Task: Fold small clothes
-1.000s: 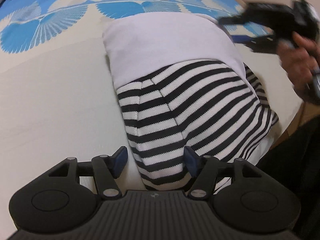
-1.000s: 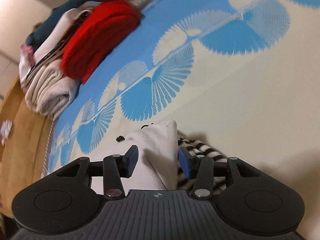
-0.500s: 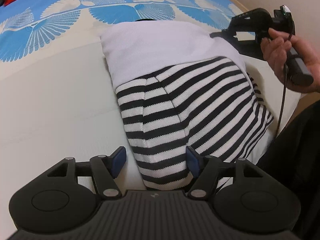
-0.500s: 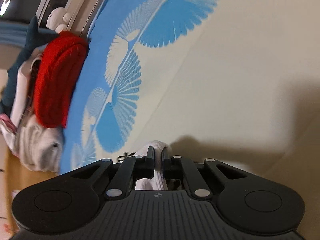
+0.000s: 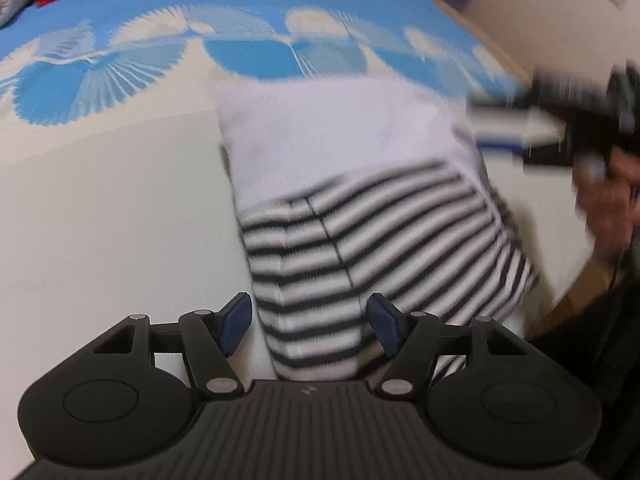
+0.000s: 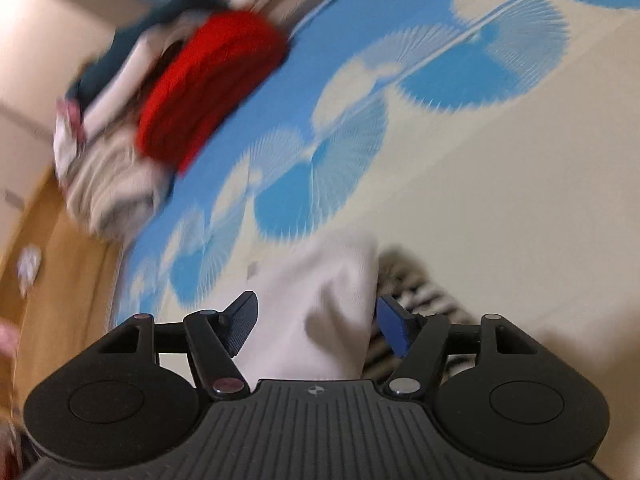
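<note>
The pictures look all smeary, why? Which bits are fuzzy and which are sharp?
Left wrist view: the striped garment and the right gripper are motion-blurred, while the left gripper looks sharp. Right wrist view: the red clothes pile is smeared and the bedspread edges bend from the fisheye lens.

garment [image 5: 360, 184]: white top half, black-and-white stripes below. bedsheet [image 6: 500, 184]: cream, blue fan motifs. folded blanket [image 6: 208, 84]: red.

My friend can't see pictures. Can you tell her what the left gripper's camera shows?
A folded black-and-white striped garment with a plain white part lies on a cream and blue patterned bedspread. The open left gripper has its blue pads either side of the striped end. At the right, blurred, a hand holds the right gripper.
</note>
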